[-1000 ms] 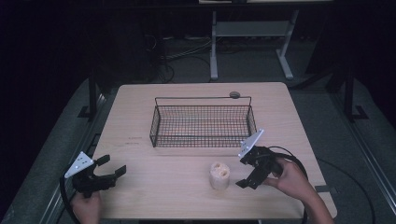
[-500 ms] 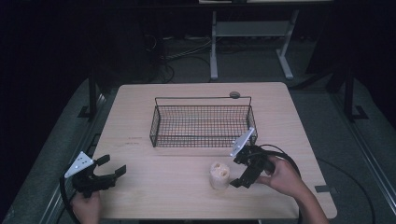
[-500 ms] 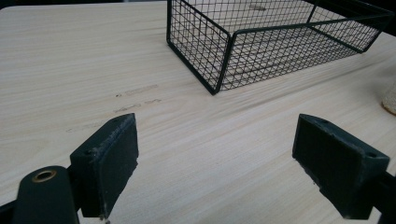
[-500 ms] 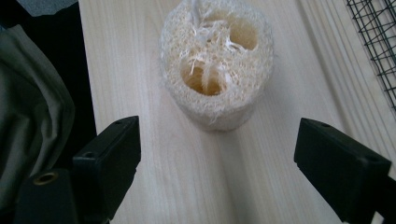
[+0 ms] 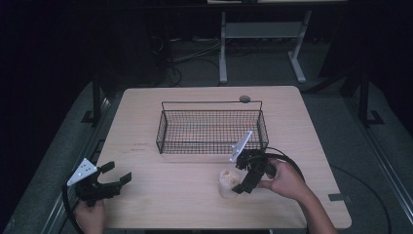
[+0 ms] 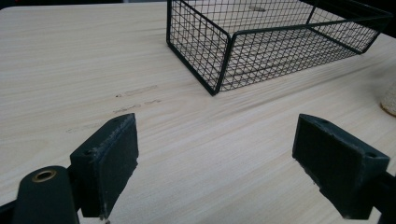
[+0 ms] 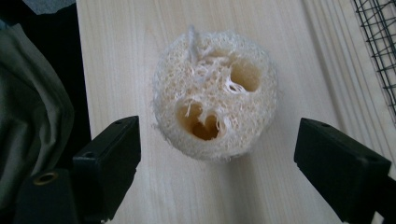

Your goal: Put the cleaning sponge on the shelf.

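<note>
— Dark room all round, cables and a metal stand's legs on the floor behind; what's on the light wooden table (image 5: 146,112)?

— At its near left corner the left gripper (image 5: 119,174) hovers in a hand (image 5: 90,216), jaws spread wide with nothing between them. In the left gripper view they frame bare wood with faint scuff marks (image 6: 135,95).

— Any writing or labels?

— None I can read; those marks are too faint to tell.

— And the middle?

— A black wire basket (image 5: 213,127) stands there, with only the wood showing through its mesh. A small round grey disc (image 5: 244,99) lies on the table just behind its far rim.

— Further right?

— A pale loofah slice (image 5: 227,181) sits in front of the basket, apart from it. The right gripper (image 5: 239,183), held by the right hand (image 5: 286,179), points down at it. In the right gripper view its jaws stand spread on either side of the loofah slice (image 7: 215,95), not touching it.
</note>
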Available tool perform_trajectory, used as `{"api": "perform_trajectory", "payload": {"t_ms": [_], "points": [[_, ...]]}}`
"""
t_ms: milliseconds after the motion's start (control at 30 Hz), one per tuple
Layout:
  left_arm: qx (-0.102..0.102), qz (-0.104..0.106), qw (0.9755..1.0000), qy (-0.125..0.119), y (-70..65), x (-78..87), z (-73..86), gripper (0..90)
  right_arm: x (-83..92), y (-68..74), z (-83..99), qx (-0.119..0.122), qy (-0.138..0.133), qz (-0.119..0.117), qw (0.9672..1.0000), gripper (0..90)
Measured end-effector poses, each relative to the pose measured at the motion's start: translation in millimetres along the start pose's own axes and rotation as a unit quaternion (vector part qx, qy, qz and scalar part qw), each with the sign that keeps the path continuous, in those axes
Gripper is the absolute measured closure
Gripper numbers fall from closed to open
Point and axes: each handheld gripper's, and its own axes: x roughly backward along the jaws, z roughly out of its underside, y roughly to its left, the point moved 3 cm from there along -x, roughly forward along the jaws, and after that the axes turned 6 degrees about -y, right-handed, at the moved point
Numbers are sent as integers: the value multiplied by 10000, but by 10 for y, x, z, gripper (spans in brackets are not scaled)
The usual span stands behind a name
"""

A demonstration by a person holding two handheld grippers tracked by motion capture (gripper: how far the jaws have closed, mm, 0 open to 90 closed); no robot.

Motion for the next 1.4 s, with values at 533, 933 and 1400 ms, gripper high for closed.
{"api": "perform_trajectory", "payload": {"t_ms": [533, 933, 1400], "points": [[7, 1, 10000, -9, 6, 4, -2, 138, -152, -8, -142, 125, 199, -92, 9997, 165], [27, 4, 10000, -38, 10, 9, -1, 138, -163, -8, -234, 264, 425, -92, 9987, 283], [53, -1, 10000, -46, 23, 22, 0, 138, -25, -45, -412, 343, 302, -99, 9989, 286]]}}
